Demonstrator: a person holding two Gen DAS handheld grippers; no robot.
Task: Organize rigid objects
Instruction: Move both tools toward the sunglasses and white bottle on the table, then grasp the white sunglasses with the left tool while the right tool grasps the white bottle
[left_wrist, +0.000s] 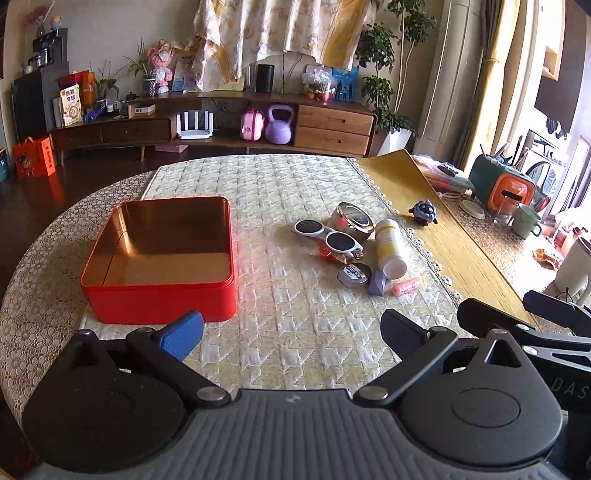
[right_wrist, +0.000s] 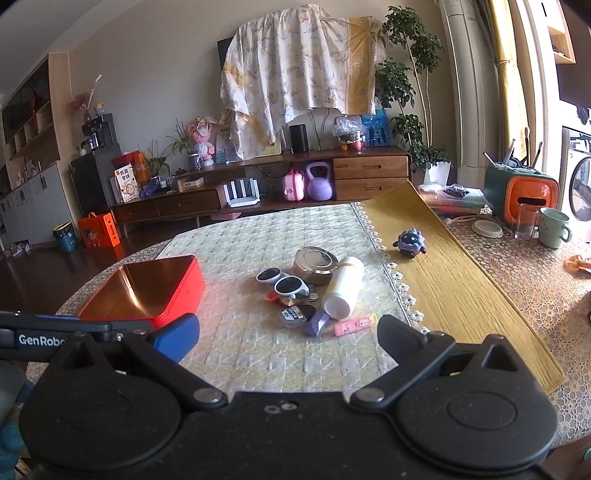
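An open, empty red tin box (left_wrist: 159, 297) (right_wrist: 184, 291) sits on the quilted mat at the left. To its right lies a pile: white sunglasses (left_wrist: 327, 234) (right_wrist: 282, 281), a round metal tin (left_wrist: 351, 219) (right_wrist: 316, 264), a white and yellow bottle (left_wrist: 388, 245) (right_wrist: 343, 288), a small tape measure (left_wrist: 354, 275) (right_wrist: 293, 314), a purple piece (left_wrist: 377, 282) (right_wrist: 317, 323) and a pink item (left_wrist: 406, 286) (right_wrist: 352, 325). My left gripper (left_wrist: 291, 332) is open and empty, near the box's front. My right gripper (right_wrist: 288, 334) is open and empty, just short of the pile.
A small blue toy figure (left_wrist: 424, 212) (right_wrist: 410, 242) stands on the yellow runner (left_wrist: 424, 206) (right_wrist: 454, 280). At the far right are a green mug (right_wrist: 552, 227), a glass (right_wrist: 525, 221) and an orange-green holder (right_wrist: 521, 194). The right gripper's arm shows in the left wrist view (left_wrist: 535, 321).
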